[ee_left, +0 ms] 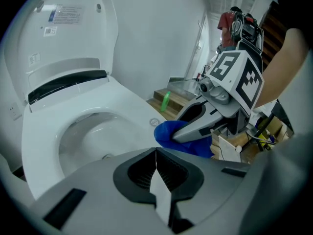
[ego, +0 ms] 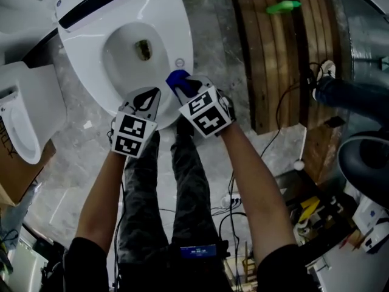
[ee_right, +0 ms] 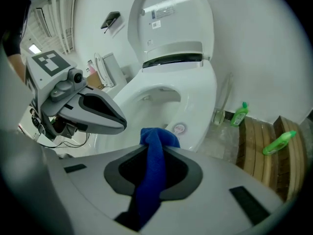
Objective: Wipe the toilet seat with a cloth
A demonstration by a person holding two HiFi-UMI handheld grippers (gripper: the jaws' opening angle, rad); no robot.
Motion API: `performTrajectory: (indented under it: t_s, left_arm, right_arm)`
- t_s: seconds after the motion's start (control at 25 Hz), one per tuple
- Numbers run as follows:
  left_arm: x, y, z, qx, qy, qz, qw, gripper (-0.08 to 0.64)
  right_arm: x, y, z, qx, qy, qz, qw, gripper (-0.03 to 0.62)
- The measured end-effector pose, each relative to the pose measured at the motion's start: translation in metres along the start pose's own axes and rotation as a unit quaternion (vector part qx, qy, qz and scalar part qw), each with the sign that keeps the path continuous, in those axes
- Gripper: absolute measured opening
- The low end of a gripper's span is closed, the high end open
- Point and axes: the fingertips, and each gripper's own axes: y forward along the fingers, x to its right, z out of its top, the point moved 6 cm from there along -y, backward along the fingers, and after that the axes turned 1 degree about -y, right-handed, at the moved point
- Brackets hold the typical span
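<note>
The white toilet seat (ego: 87, 66) lies down around the bowl, with the lid (ee_left: 63, 28) raised behind it. My right gripper (ego: 180, 89) is shut on a blue cloth (ego: 176, 78) at the seat's front right edge, near a small round button. In the right gripper view the blue cloth (ee_right: 155, 146) bunches out past the closed jaws of the right gripper (ee_right: 156, 153) above the seat (ee_right: 200, 97). My left gripper (ego: 146, 100) hovers over the seat's front edge, just left of the right one. The left gripper (ee_left: 156, 155) is shut and holds nothing.
Wooden planks (ego: 273, 53) stand right of the toilet, with a green bottle (ego: 282, 6) on them and another green bottle (ee_right: 239, 114) on the floor by the wall. A second white fixture (ego: 24, 120) sits at left. Cables (ego: 234, 199) lie by the person's legs.
</note>
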Motion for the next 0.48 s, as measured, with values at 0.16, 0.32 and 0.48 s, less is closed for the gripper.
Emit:
performTrajectory:
  t_s: [0.16,0.32,0.48]
  left_arm:
    - [-0.009,0.012,0.012,-0.001,0.011,-0.010,0.9999,0.012]
    - [-0.023,0.017,0.023,-0.001,0.013,-0.021,0.9997,0.012]
    - [-0.038,0.022,0.034,-0.002,0.021,-0.032,0.9993,0.012]
  right_arm:
    - [0.017,0.006,0.018,0.008,-0.003,-0.017,1.000,0.064]
    - [0.032,0.013,0.037,0.016,0.008,-0.037,0.999,0.064]
    - [0.050,0.020,0.063,0.019,0.013,-0.060,0.998,0.064]
